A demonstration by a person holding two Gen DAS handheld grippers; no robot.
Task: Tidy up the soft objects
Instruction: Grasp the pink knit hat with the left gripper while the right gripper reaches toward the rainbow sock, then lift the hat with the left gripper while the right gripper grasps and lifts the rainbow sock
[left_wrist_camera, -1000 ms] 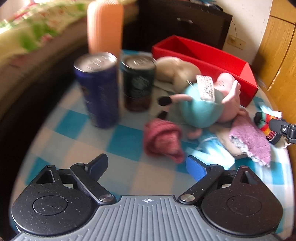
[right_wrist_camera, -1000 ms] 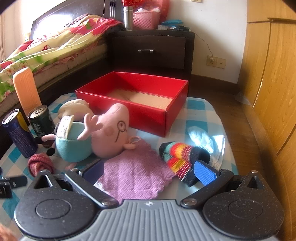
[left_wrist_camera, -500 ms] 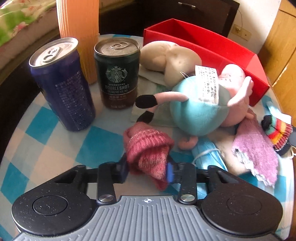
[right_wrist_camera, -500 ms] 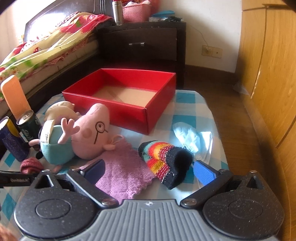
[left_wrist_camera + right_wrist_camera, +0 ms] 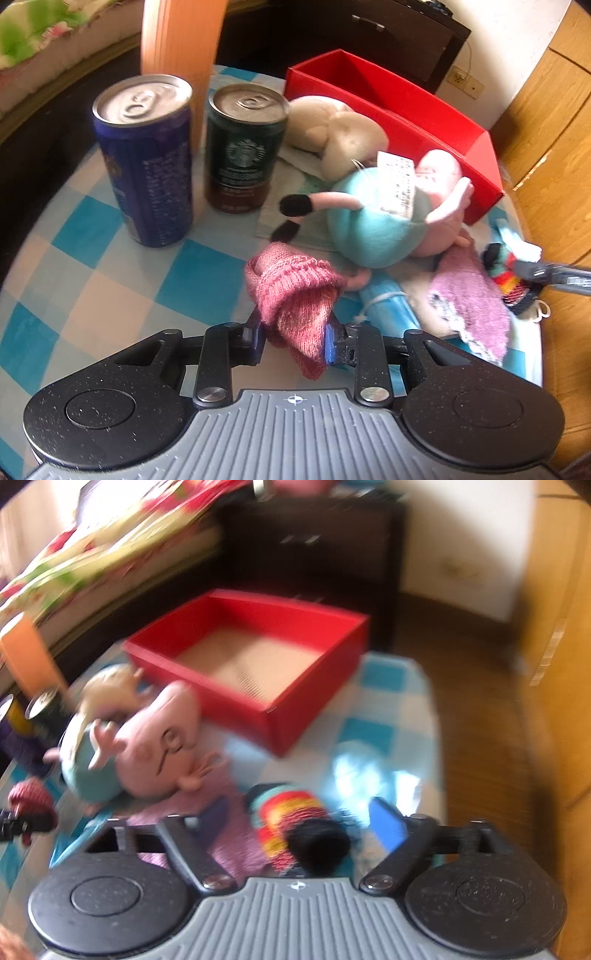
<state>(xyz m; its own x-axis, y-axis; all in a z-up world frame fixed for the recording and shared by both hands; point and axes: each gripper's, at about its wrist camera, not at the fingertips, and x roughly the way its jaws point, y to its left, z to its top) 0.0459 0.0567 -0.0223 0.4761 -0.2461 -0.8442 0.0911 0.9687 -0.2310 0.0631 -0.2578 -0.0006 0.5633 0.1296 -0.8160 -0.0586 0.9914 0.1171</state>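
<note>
Red cardboard box [image 5: 258, 672] stands at far side of the checked cloth [image 5: 110, 295]; inside only its bare brown floor shows, nothing in it. All places below are given rel. to this box.

Just in front of the box's near wall lies a pig toy [image 5: 147, 746], pink head toward the box, teal body away from it. A beige plush [image 5: 332, 129] sits beside the box's left end, touching the pig. Further left of box stand 2 cans, blue can [image 5: 147, 162] and dark can [image 5: 243, 147], both upright and shut, w/ an orange tube [image 5: 181, 48] behind them.

Pink knit [image 5: 295, 302] is well in front of the box, on the can side of the pig. Left gripper [image 5: 293, 339] jaws have just been closing; pads now press on it from both sides. Its long axis runs away from the tongs, rolled cuff end pointing toward the pig.

Striped sock [image 5: 295, 827] lies in front of the box's right corner, on a purple cloth [image 5: 229, 842], black end toward the camera, long axis about along the fingers. Right gripper [image 5: 299, 823] jaws have just been closing, sock between them; picture is blurred, pads seem apart from it.
</note>
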